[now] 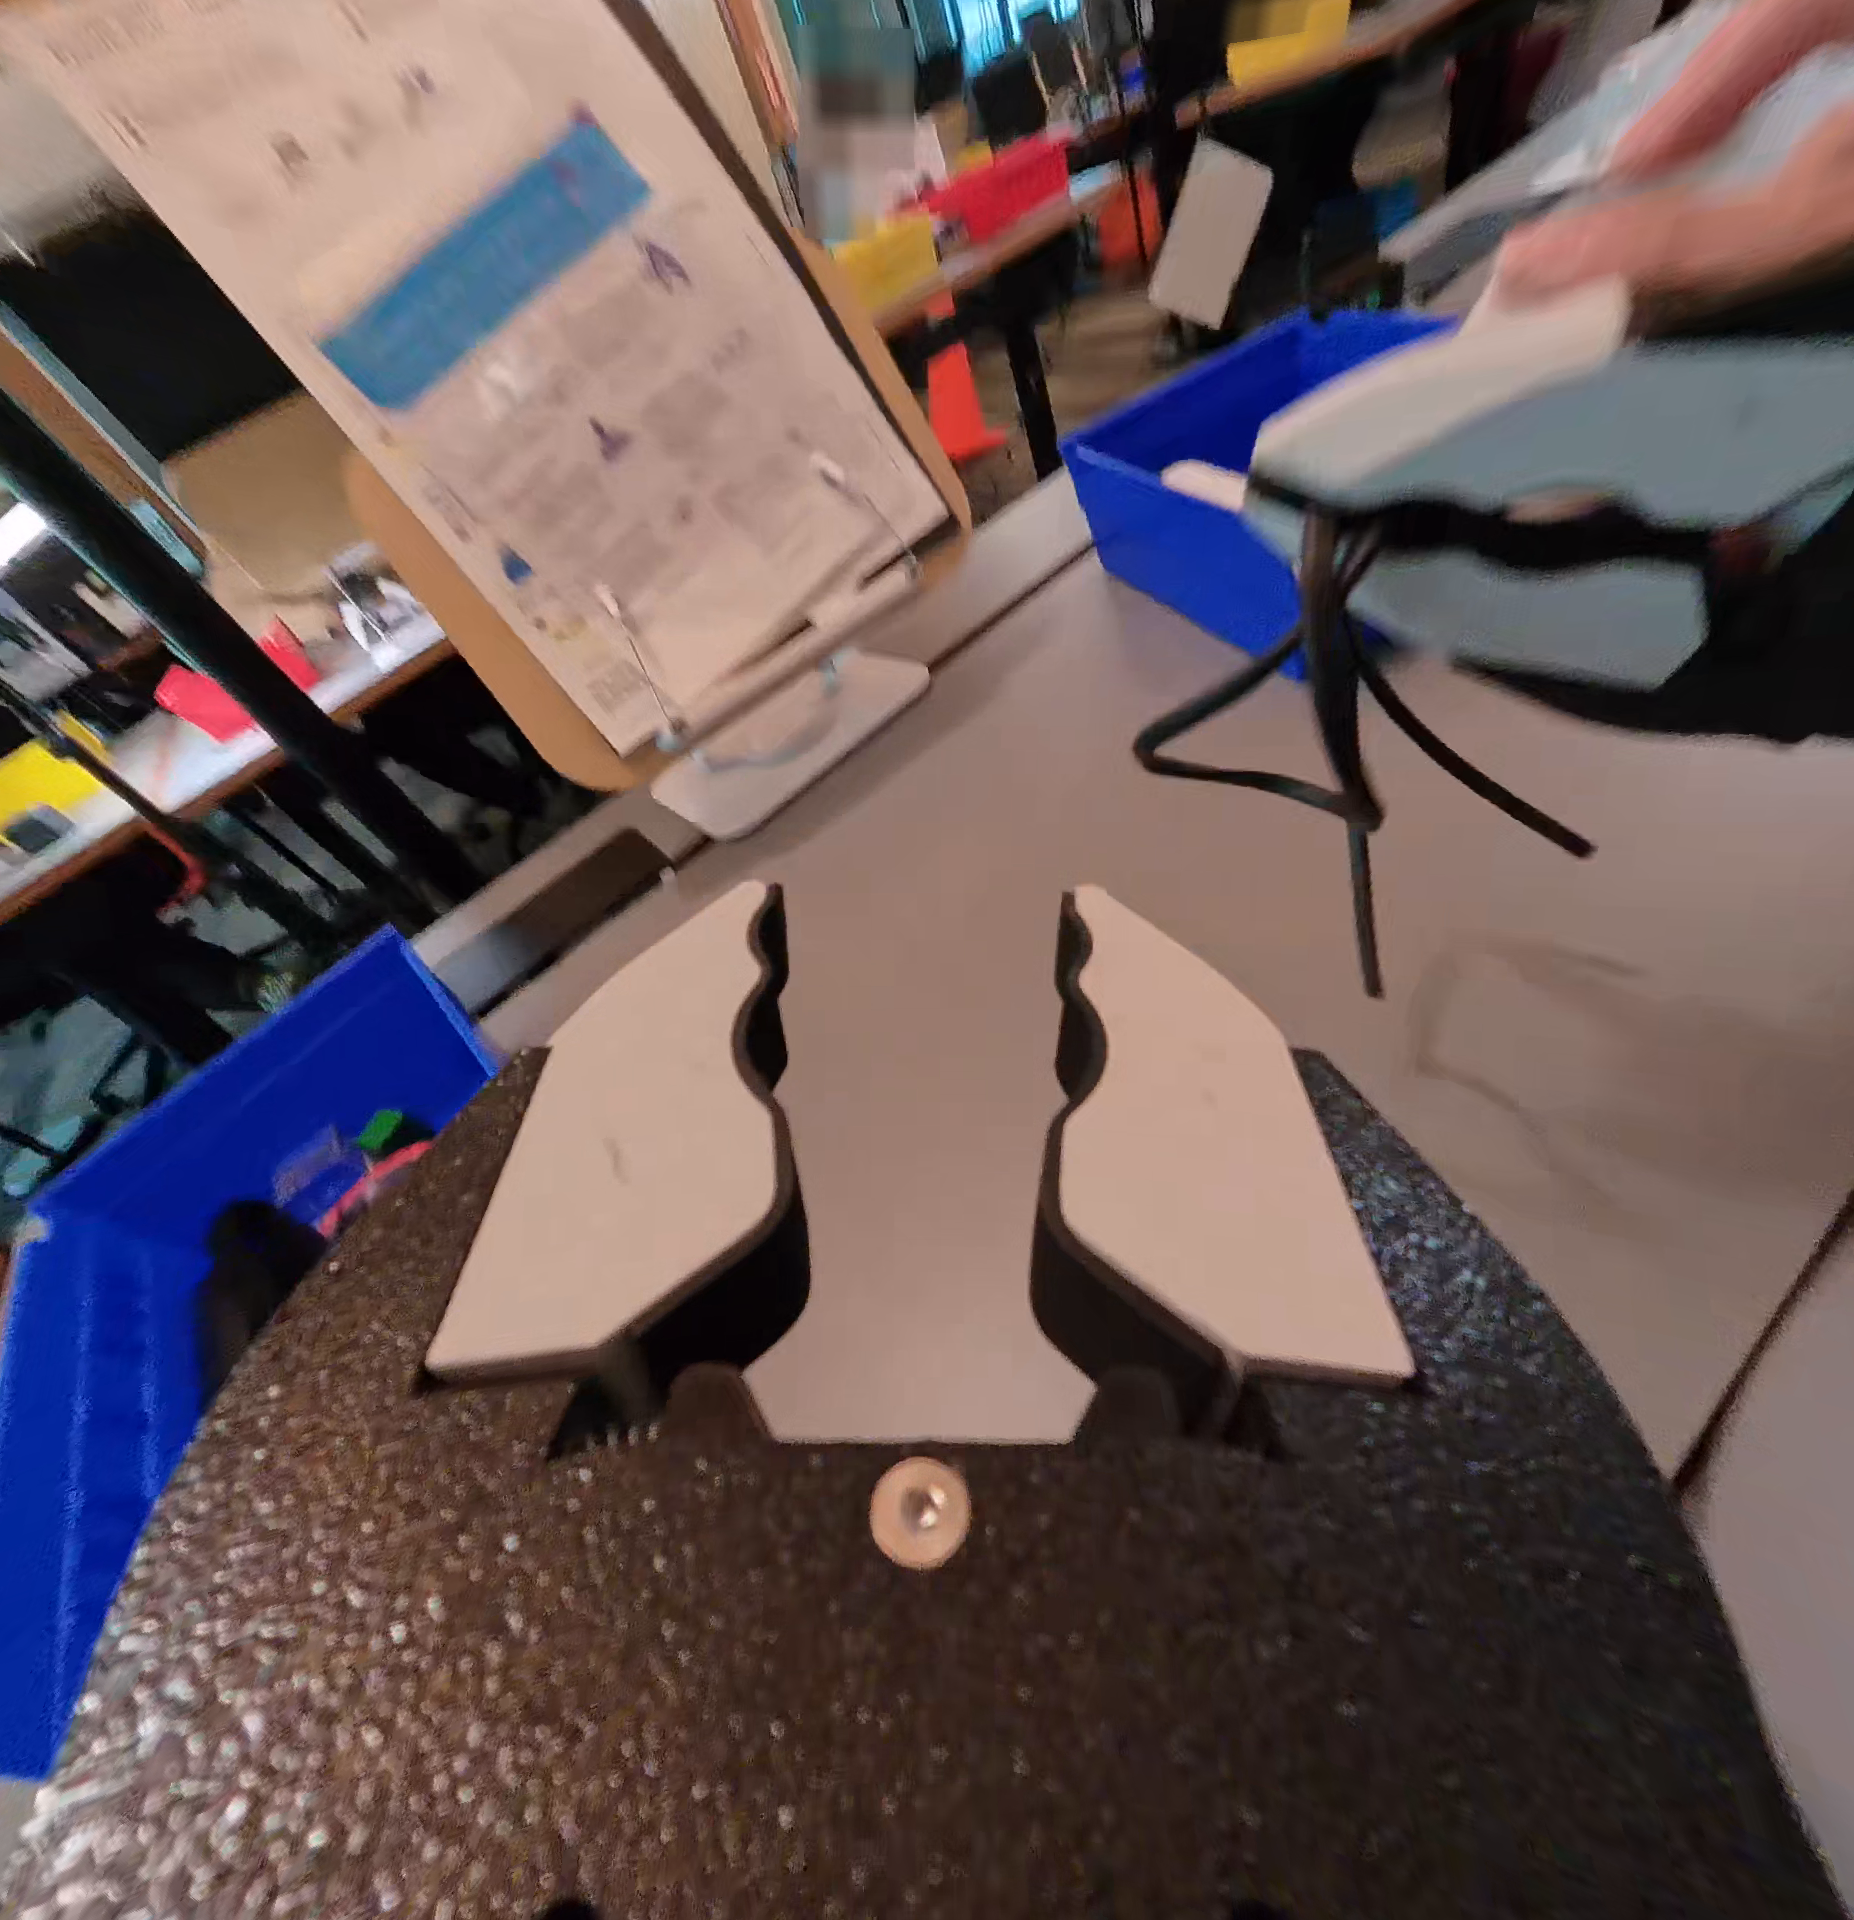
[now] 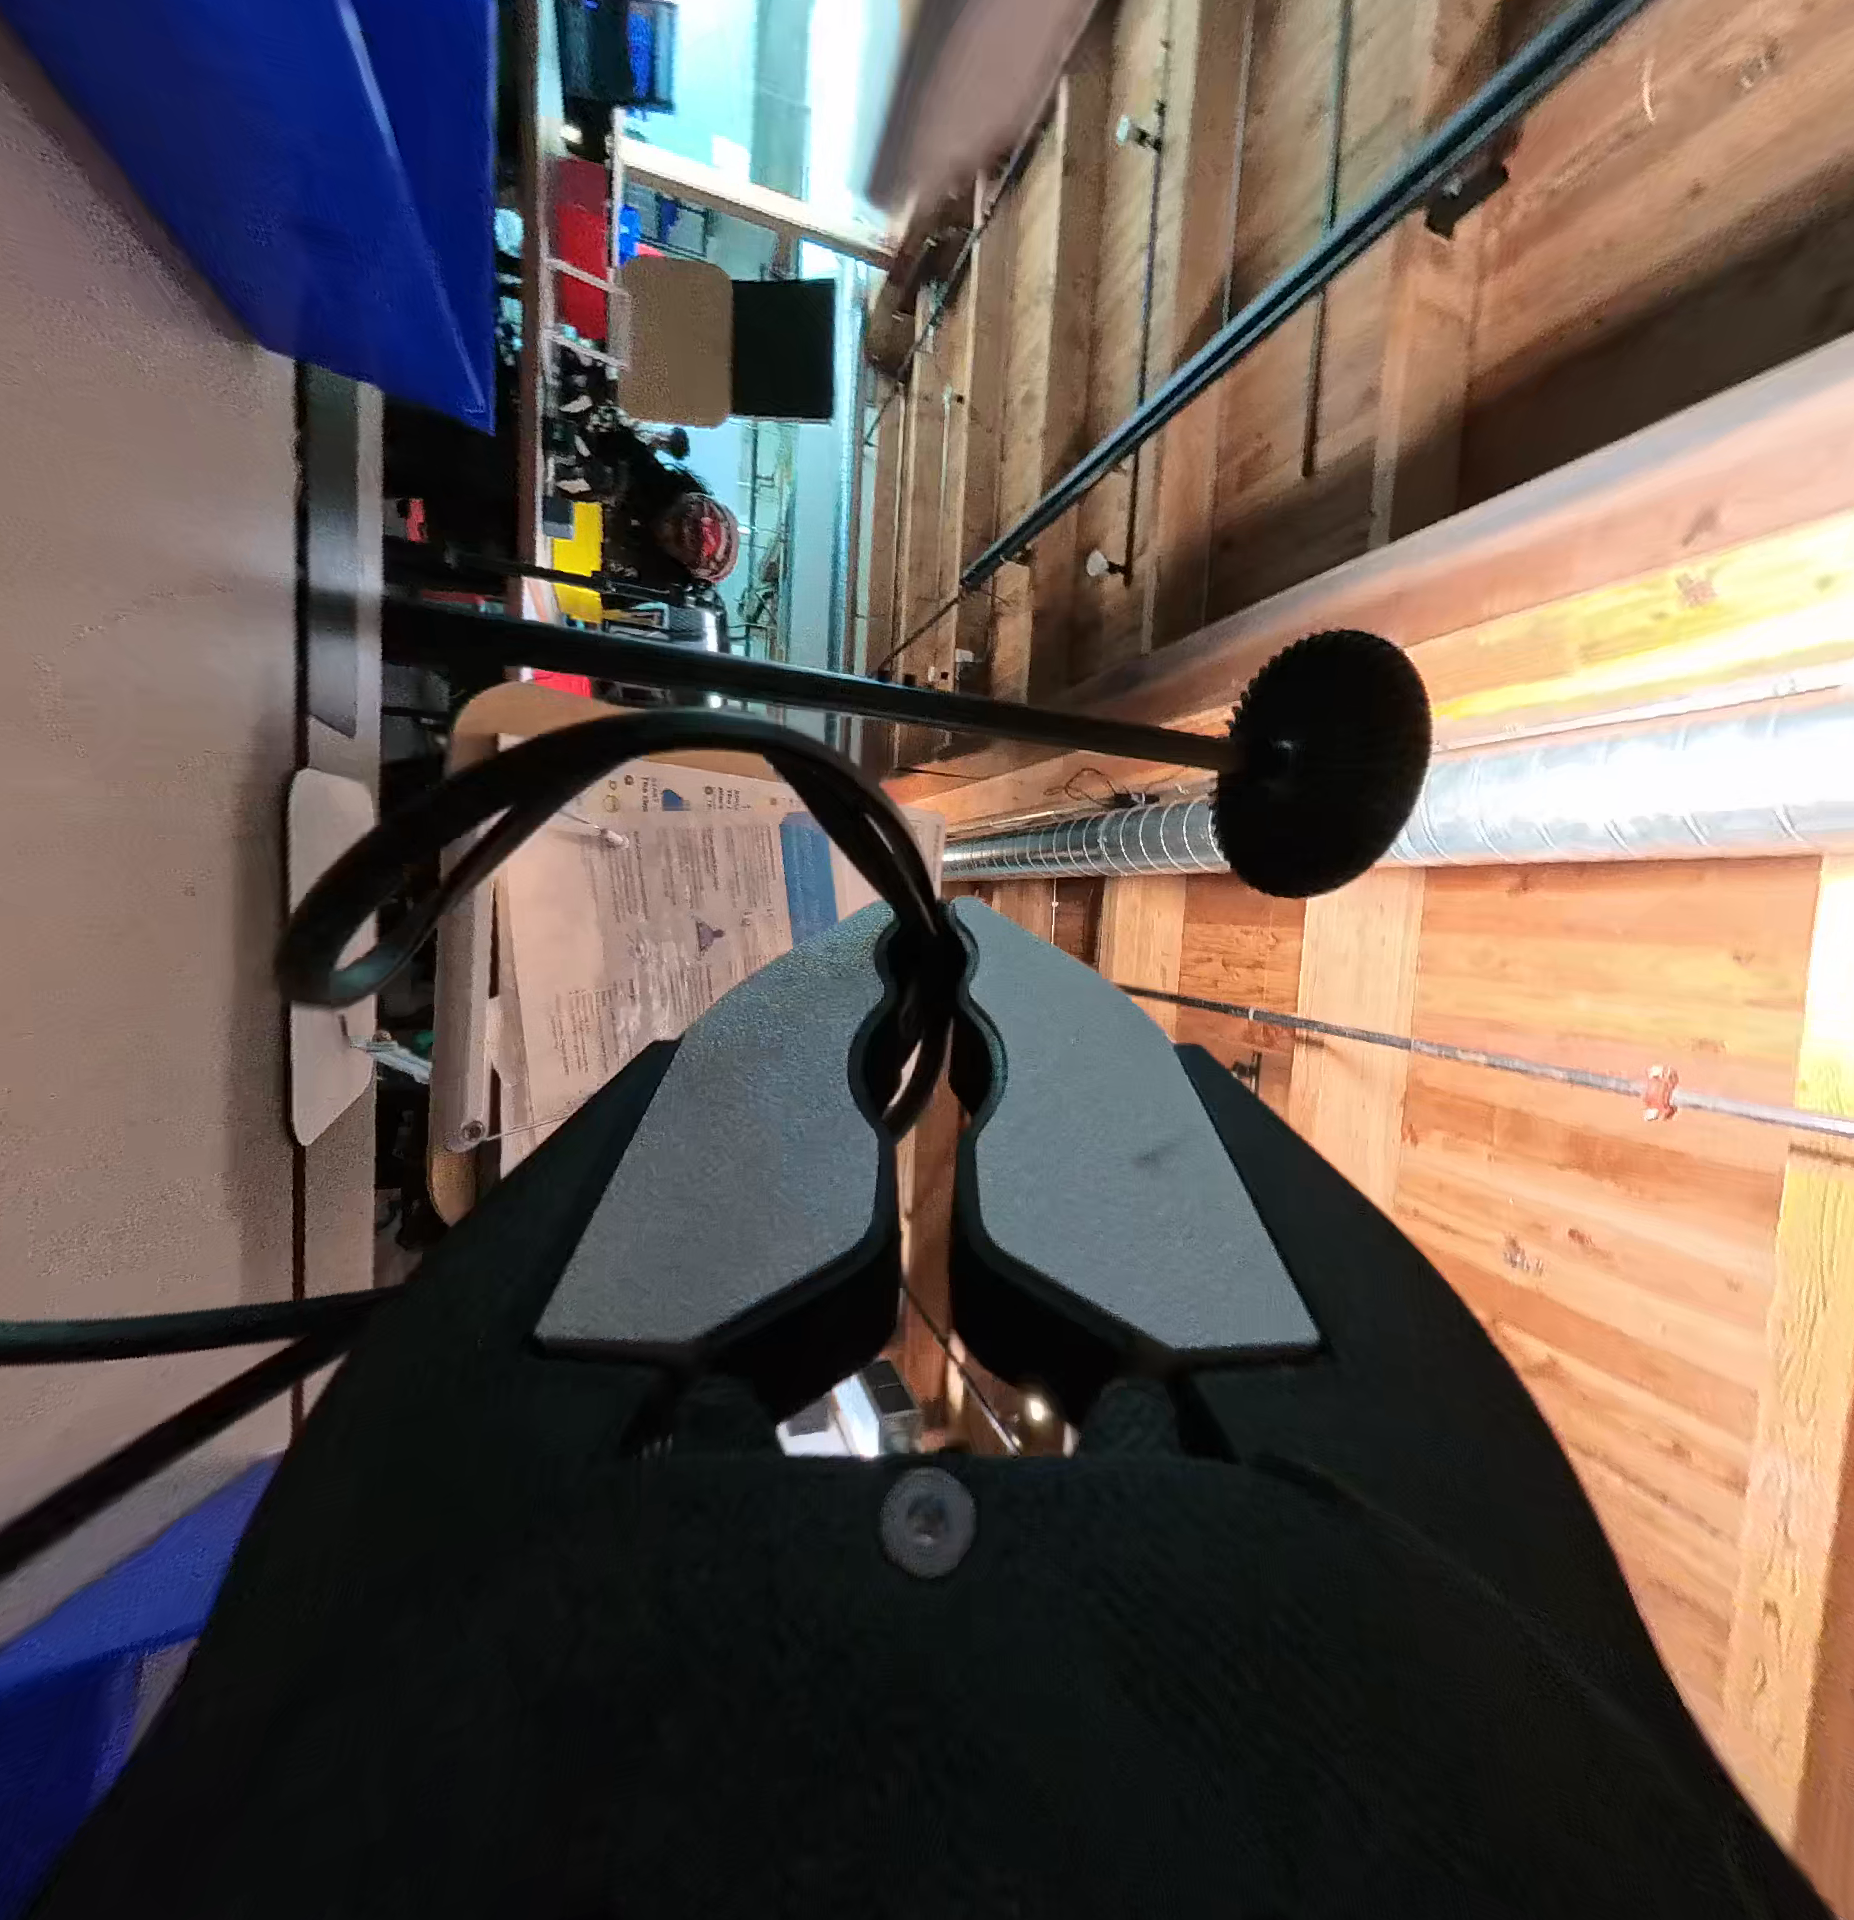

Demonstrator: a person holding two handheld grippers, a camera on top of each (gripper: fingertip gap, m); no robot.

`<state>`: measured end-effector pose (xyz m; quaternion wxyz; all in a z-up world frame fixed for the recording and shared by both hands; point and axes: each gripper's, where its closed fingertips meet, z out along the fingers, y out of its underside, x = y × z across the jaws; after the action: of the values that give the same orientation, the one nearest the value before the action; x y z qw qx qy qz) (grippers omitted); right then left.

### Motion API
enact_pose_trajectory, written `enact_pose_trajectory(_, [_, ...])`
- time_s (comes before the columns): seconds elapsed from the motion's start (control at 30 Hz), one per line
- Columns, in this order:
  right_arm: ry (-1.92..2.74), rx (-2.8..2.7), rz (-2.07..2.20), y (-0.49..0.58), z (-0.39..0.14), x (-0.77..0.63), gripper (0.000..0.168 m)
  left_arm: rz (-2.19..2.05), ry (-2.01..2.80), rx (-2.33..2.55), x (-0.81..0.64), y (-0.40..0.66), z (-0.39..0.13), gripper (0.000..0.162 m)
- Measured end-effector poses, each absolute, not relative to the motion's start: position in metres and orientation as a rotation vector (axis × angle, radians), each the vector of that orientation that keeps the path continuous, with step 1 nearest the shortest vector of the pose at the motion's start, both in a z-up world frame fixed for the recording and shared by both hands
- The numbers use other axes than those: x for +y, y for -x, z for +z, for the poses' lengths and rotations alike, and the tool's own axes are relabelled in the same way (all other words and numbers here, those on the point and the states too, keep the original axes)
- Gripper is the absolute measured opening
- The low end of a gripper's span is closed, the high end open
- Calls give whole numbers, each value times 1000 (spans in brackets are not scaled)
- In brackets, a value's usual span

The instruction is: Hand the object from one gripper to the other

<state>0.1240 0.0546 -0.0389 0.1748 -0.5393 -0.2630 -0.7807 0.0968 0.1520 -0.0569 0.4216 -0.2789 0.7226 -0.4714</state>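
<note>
Broad grey laminate table (image 1: 1162, 665), seamed into panels, under everything. On it, at the far edge, large white printed sheet (image 1: 549, 343) propped on a flat-footed wire stand backed by tan board; same sheet visible sideways in the right wrist view (image 2: 653, 935). Deep blue plastic bin (image 1: 144, 1340) at the near left, small coloured items inside; second blue plastic bin (image 1: 1183, 499) at the far right, something pale in it. Beyond the table, blurred benches with red and yellow bins and an orange cone.

Left gripper (image 1: 921, 1060), speckled black body with two pale grey wavy-edged fingers, held low over bare table, fingers spread wide with nothing between them.

Right gripper (image 1: 1505, 520) up at the far right of the left wrist view, well above the table and apart from the left gripper, rolled onto its side, a person's hand (image 1: 1733, 177) on its body. In its own view (image 2: 933, 935), rolled so table runs up the left edge and timber ceiling fills the right; grey fingers pressed together at the tips, pinching thin black looped cord (image 2: 549, 821).

Cord (image 1: 1338, 727) dangling from those tips in the left wrist view, loops and loose ends hanging clear of the table, one end pointing straight down. In the right wrist view, one loop arcing left of the fingertips.
</note>
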Motion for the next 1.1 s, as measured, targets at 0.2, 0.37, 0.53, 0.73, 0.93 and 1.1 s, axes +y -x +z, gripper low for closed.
enact_pose_trajectory(0.2, [1570,-892,-2192,-114,-63,79,4,-1188,435,1995,93,-74,-76,46])
enact_pose_trajectory(0.37, [1578,-934,-2137,-104,-72,92,4,-948,355,2040,84,-85,-105,28])
enact_pose_trajectory(0.53, [1569,-805,-1954,-102,-71,92,7,-945,410,1926,99,-95,-90,7])
enact_pose_trajectory(0.73, [1618,-421,-1320,-93,-58,90,39,-1169,503,1628,131,-97,-39,7])
enact_pose_trajectory(0.93, [1627,-165,-994,-97,-54,86,43,-1450,451,1511,136,-78,-7,6])
enact_pose_trajectory(1.1, [1596,-74,-699,-88,-56,91,36,-1551,333,1535,123,-63,-1,6])
